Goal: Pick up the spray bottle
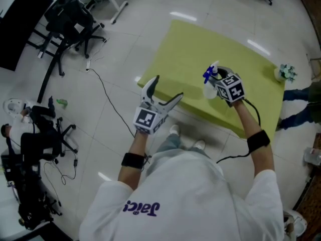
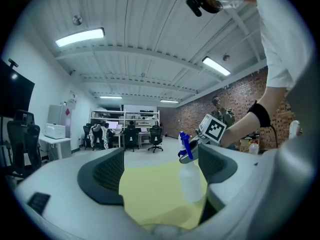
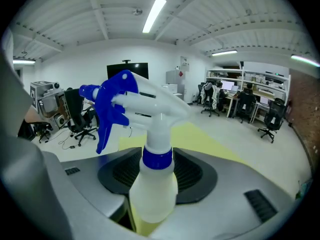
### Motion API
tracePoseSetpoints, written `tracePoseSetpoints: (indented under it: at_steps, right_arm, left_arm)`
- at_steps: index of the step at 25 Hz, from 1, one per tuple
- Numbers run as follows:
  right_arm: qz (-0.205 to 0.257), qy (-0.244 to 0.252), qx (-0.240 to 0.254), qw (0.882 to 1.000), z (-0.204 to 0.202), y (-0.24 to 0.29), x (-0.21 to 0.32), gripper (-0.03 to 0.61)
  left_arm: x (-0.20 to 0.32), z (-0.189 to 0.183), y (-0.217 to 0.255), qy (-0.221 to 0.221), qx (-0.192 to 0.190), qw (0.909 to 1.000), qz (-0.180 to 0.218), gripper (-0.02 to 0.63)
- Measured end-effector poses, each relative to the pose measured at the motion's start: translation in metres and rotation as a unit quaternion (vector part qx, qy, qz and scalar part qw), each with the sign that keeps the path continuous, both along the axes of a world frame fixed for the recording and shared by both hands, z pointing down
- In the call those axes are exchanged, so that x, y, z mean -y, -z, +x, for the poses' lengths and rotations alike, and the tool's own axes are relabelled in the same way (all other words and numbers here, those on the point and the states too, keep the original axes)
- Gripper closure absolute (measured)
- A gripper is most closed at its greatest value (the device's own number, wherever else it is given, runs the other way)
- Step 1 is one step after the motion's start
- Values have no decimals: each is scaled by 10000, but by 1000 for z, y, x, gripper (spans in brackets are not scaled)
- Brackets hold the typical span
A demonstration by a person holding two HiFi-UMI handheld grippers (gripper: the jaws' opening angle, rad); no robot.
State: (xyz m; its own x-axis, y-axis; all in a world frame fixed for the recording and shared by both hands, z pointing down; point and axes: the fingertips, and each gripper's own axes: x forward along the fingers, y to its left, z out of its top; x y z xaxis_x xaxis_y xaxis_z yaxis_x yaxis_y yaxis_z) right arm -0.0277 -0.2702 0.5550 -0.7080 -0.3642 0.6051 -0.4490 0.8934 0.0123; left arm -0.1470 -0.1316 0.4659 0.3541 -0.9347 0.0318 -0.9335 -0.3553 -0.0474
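Bright ceiling strip lights [image 3: 154, 15], fisheye-warped dark corners

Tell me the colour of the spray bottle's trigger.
Blue. The trigger of the spray bottle shows best in the right gripper view.

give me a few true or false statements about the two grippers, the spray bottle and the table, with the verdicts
1. The right gripper is shut on the spray bottle. True.
2. The left gripper grips the bottle's nozzle. False: its jaws stand apart and hold nothing; the bottle is only in the right gripper.
3. The bottle's trigger is red. False: the trigger and the collar are blue, and the body is pale and see-through.
4. The table has a yellow-green top. True.
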Motion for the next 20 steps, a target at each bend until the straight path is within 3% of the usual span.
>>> tracePoseSetpoints:
  at_steps: [8, 16, 20]
  right_arm:
    - [358, -914, 567, 9936, 59, 49, 11, 376]
    - [862, -1865, 854, 9749, 142, 84, 7, 377]
    - [1100, -2346, 1042, 9602, 181, 99, 0, 377]
  left_arm:
    - [3, 25, 1, -309, -120, 9992, -233, 140]
    - [15, 43, 6, -627, -144, 9978, -185, 141]
    - [24, 50, 9, -678, -113, 9975, -161, 140]
